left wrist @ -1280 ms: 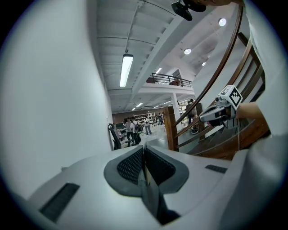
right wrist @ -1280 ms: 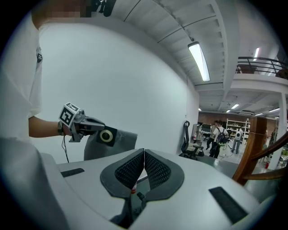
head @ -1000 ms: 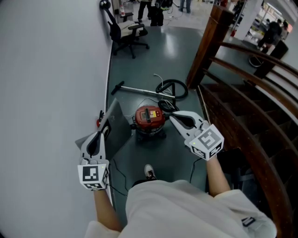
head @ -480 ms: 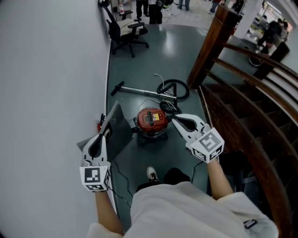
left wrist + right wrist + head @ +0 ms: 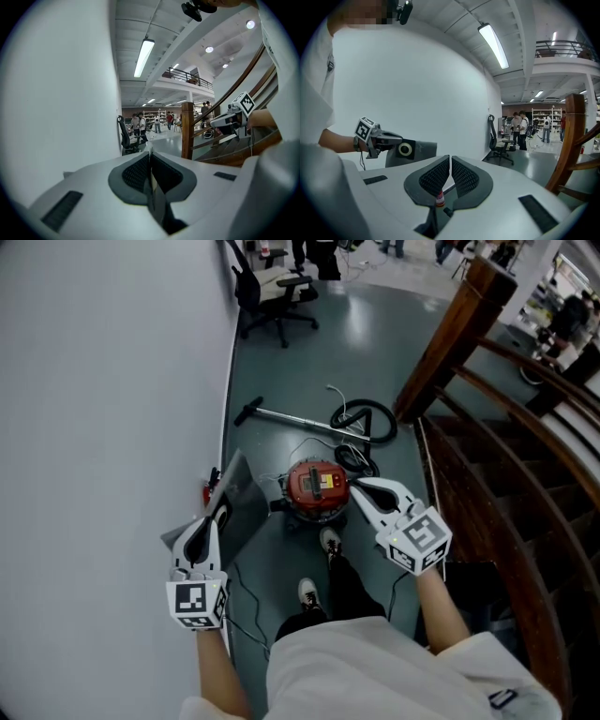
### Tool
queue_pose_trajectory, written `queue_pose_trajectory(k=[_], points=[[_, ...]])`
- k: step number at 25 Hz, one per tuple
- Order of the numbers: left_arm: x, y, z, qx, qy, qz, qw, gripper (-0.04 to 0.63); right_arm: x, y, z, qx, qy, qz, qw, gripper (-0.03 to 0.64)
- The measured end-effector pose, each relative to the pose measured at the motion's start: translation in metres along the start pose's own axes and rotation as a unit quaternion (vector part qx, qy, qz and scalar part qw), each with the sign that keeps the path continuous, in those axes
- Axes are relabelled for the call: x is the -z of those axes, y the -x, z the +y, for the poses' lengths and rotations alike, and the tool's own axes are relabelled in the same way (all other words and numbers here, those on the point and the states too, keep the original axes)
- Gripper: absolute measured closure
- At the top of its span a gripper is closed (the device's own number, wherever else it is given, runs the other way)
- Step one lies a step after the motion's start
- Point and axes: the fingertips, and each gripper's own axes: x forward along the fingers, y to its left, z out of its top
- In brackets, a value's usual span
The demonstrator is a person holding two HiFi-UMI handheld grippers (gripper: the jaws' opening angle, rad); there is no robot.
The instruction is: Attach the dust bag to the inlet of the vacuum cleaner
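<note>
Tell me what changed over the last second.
The person stepped toward the vacuum cleaner; a foot now lands just short of it. The left gripper stays shut on the dust bag, the right gripper stays shut and empty, and the vacuum cleaner has not moved.

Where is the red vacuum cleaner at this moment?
In the head view, the red vacuum cleaner stands on the floor near the centre, just left of the right gripper, with the coiled hose beyond it.
</note>
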Motion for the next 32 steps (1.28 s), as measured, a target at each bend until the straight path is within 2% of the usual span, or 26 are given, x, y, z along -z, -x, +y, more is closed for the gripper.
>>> queue_pose_trajectory(k=[10,13,20,26,32], points=[[0.055,-0.056,0.021,-0.046,0.038,0.053,0.9968,0.575,0.056,-0.073,-0.042,-0.045,-0.021,0.051,0.997,0.586],[0.078,-0.075,0.032,-0.059,0.049,0.072,0.9944,0.575,0.078,-0.097,-0.061,-0.046,-0.031,0.067,0.996,0.585],[0.138,-0.110,0.064,-0.087,0.080,0.112,0.9867,0.575,0.148,-0.145,-0.088,-0.056,-0.057,0.137,0.987,0.584],[0.178,-0.140,0.074,-0.097,0.103,0.129,0.9815,0.576,0.193,-0.178,-0.107,-0.066,-0.084,0.179,0.978,0.584],[0.212,-0.165,0.079,-0.115,0.130,0.128,0.9765,0.577,0.230,-0.205,-0.120,-0.064,-0.103,0.195,0.973,0.583]])
